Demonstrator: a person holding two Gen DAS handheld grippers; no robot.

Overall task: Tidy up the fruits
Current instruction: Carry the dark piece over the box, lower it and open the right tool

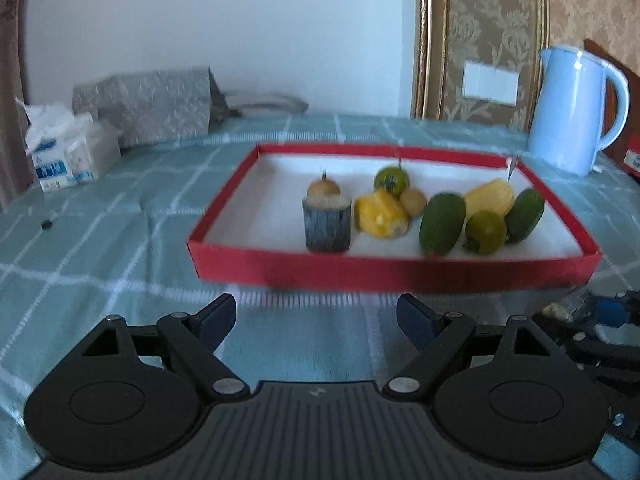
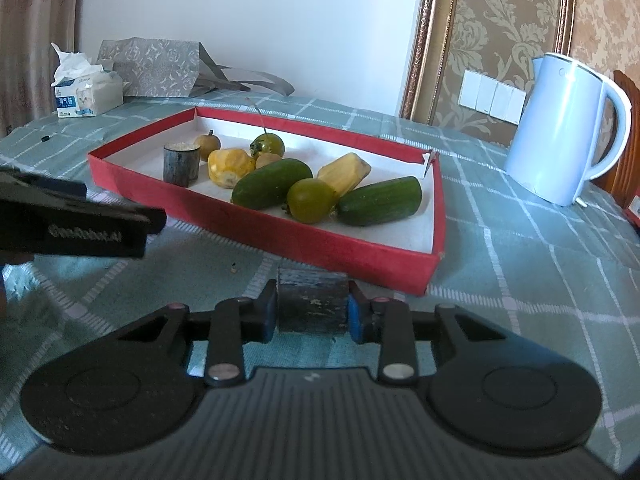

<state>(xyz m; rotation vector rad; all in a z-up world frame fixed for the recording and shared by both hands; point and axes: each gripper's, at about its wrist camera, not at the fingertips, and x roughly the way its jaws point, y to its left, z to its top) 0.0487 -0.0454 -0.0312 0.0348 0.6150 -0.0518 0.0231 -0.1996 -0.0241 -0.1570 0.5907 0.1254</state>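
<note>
A red tray (image 1: 392,270) (image 2: 344,250) on the table holds a dark sugarcane piece (image 1: 327,222) (image 2: 181,164), two green cucumbers (image 1: 442,224) (image 2: 272,183), yellow fruits (image 1: 382,213) (image 2: 230,167), green tomatoes (image 1: 485,232) (image 2: 311,201) and a small brown fruit (image 1: 324,188) (image 2: 209,145). My left gripper (image 1: 316,320) is open and empty, just in front of the tray's near wall. My right gripper (image 2: 313,312) is shut on a second dark sugarcane piece (image 2: 313,300), low over the cloth in front of the tray. The left gripper also shows at the left of the right wrist view (image 2: 80,220).
A light blue kettle (image 1: 576,110) (image 2: 568,130) stands right of the tray. A tissue pack (image 1: 66,148) (image 2: 86,92) and a grey paper bag (image 1: 148,104) (image 2: 154,66) lie at the back left. The table has a green checked cloth (image 2: 520,288).
</note>
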